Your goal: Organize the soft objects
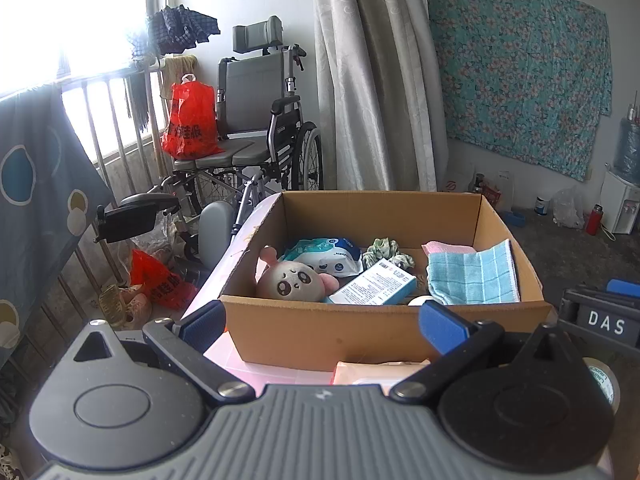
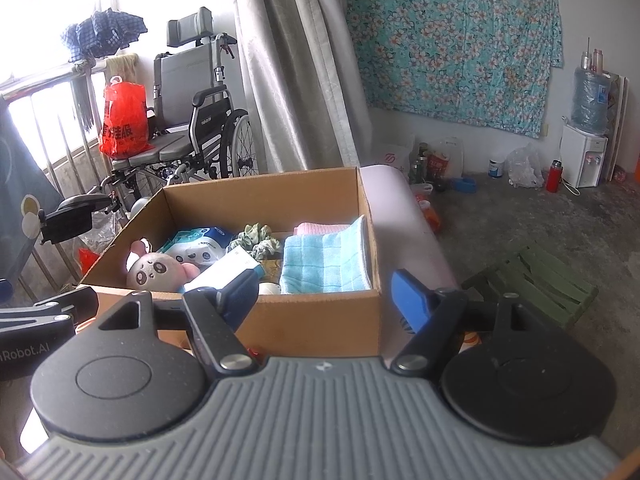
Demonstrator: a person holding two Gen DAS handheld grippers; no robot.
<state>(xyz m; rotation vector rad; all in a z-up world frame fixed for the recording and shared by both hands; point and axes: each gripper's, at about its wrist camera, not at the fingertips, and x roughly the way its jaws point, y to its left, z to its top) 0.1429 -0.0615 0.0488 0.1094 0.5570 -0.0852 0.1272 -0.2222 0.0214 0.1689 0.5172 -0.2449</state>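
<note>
Cardboard box (image 1: 384, 332) sits on the pink table (image 2: 404, 216) and holds the soft items: plush toy (image 1: 294, 282) at its near-left corner, wipes pack (image 1: 326, 256) behind that, green scrunchie (image 1: 386, 250) toward the back wall, folded blue cloth (image 1: 472, 276) over a pink cloth (image 1: 446, 248) on its right side. Left gripper (image 1: 322, 326) hangs just before the box's near wall, jaws spread wide, holding nothing. Right gripper (image 2: 326, 296) hangs at the box's near-right corner, likewise spread and empty.

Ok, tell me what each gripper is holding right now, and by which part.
Nothing. The left gripper and the right gripper are both open and empty, in front of the cardboard box.
</note>
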